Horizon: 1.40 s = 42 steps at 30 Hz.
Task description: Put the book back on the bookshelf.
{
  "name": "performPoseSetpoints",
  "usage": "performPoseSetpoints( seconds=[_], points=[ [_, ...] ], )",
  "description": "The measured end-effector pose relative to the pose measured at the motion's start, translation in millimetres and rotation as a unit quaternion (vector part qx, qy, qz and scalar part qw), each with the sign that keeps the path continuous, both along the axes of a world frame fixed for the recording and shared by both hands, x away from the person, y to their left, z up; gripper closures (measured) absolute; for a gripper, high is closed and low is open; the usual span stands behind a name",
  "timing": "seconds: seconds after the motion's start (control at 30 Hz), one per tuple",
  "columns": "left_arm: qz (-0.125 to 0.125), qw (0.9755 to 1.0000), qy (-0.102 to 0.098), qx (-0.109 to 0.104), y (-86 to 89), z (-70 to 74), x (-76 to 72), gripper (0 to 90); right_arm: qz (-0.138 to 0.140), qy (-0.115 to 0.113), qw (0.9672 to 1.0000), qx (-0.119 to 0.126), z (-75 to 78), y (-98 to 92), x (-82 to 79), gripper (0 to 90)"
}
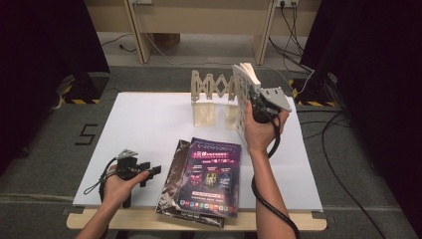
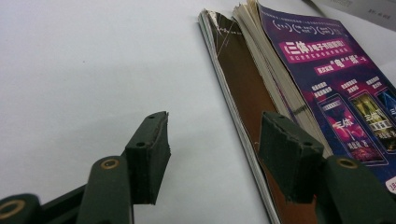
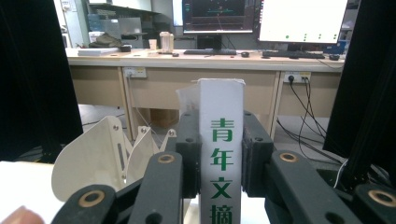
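My right gripper (image 1: 253, 107) is shut on a thick white book (image 1: 243, 92) and holds it upright, just right of a pale wooden folding rack (image 1: 213, 88) at the table's far side. In the right gripper view, both pads press the book's white spine (image 3: 221, 105) with its green characters, between the jaws of that gripper (image 3: 221, 144), and the rack's curved dividers (image 3: 105, 156) stand to the left. My left gripper (image 1: 151, 172) rests open on the table, pointing at a stack of magazines (image 1: 213, 172). A purple-covered magazine (image 2: 327, 84) lies on a brown one (image 2: 243, 84), just ahead of the open left gripper (image 2: 215, 144).
A white sheet (image 1: 144, 124) covers the tabletop (image 1: 149, 219). The magazine stack overhangs the sheet's near edge. Cables (image 1: 338, 164) run over the floor at the right, and dark curtains close both sides. A desk with monitors (image 3: 261, 18) stands beyond the table.
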<state>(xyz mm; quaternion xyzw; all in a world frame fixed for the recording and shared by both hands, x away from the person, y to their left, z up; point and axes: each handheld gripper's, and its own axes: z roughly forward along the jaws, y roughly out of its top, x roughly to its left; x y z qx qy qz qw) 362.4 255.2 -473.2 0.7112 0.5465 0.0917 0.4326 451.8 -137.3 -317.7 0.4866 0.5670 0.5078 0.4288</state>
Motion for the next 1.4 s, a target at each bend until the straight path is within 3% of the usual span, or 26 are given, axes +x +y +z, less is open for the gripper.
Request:
performPoseSetpoints(
  seconds=[0.4, 0.77, 1.13, 1.4],
  points=[
    [-0.001, 1.0, 0.001, -0.001, -0.6, -0.8, 0.1, 41.9, 0.0, 0.009, 0.9999, -0.007, -17.4, -6.1, -23.5, 73.0],
    [-0.001, 1.0, 0.001, -0.003, -1.4, -0.6, -0.1, 41.9, -0.005, 0.007, 0.9999, -0.006, -22.3, -11.4, -32.9, 72.0],
    [-0.002, 1.0, 0.001, -0.001, -1.2, -0.3, 0.3, 41.9, -0.003, 0.04, 0.9992, -0.008, -13.7, -16.6, -13.6, 64.6],
    [-0.002, 1.0, 0.001, -0.003, -0.5, 0.5, 0.2, 41.9, -0.002, 0.073, 0.9973, -0.009, -5.2, -15.5, -4.8, 68.8]
  ],
)
